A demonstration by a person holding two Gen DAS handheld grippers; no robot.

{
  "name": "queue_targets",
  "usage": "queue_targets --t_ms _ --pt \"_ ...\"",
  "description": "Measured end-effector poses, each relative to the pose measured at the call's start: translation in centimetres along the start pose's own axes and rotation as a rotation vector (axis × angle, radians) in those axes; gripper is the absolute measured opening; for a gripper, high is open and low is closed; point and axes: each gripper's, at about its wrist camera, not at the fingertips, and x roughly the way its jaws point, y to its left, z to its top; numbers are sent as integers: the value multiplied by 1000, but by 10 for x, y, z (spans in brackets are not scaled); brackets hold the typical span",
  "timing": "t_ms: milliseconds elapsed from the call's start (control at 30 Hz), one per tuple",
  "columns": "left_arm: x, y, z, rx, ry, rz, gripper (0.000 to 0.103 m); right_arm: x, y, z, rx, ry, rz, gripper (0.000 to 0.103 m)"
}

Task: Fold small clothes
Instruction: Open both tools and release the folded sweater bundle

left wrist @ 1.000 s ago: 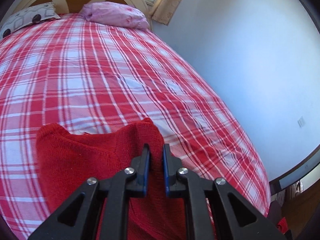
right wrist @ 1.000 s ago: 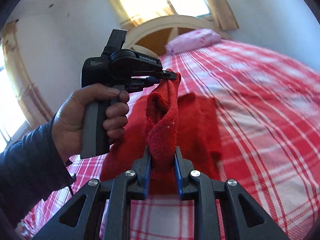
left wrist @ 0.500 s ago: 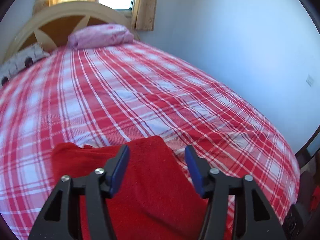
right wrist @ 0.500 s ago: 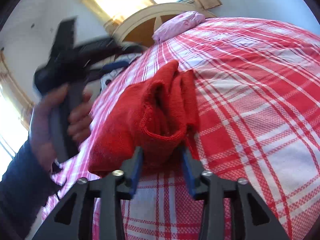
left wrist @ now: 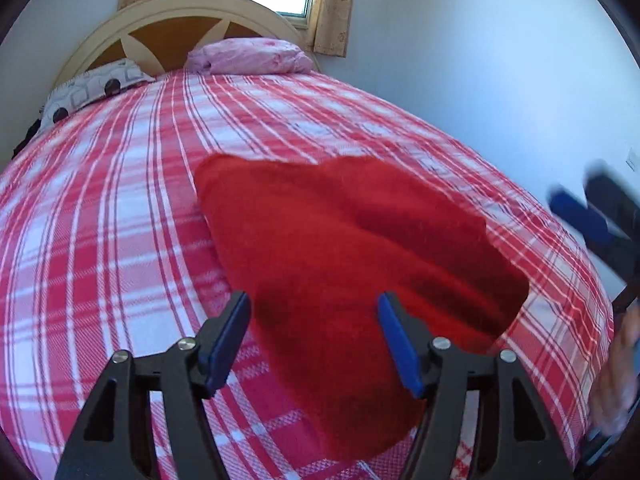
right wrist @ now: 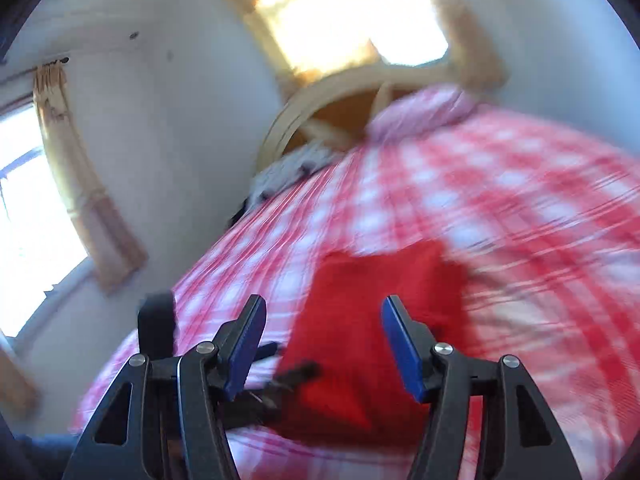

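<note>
Both pairs of tongs are letting go. The left tongs [left wrist: 314, 336] and the right tongs [right wrist: 324, 340], which were pinching a small red knitted garment [left wrist: 352, 272] 1 second ago, have just been opening and are now standing wide apart, blue pads touching nothing. The garment is lying folded on the red-and-white checked bedspread [left wrist: 120, 220], towards the foot of the bed, far from the pink pillow [left wrist: 252, 54]. Both tongs are pulling back from it, the right view blurring. This fold is probably finished; another fold or smoothing may be following.
</note>
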Motion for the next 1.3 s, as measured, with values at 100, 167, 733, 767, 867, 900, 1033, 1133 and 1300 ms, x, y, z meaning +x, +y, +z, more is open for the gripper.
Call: queue_targets --t_ms 100,167,733,767,867,900,1033,1133,1300 --pt "8 -1 -8 5 -17 30 78 62 -30 0 98 213 -52 61" --pt "12 -3 -16 15 -25 73 89 82 -56 -12 144 276 -138 61" --pt "23 16 -25 -84 33 -23 103 67 -60 -28 44 213 -146 56" --pt "23 17 -25 -85 34 -26 103 66 -57 -30 28 213 -159 56" --pt "23 18 -27 -98 39 -42 103 65 -51 -34 -11 215 -193 56" --pt "23 19 -28 -102 42 -49 103 66 -49 -34 -26 218 -203 56" --pt "23 23 -30 -124 51 -77 103 71 -42 -31 -78 255 -239 56" --pt "22 23 -31 -127 49 -80 103 74 -38 -29 -98 278 -263 56" --pt "20 23 -31 -128 42 -78 103 69 -11 -15 -197 282 -348 57"
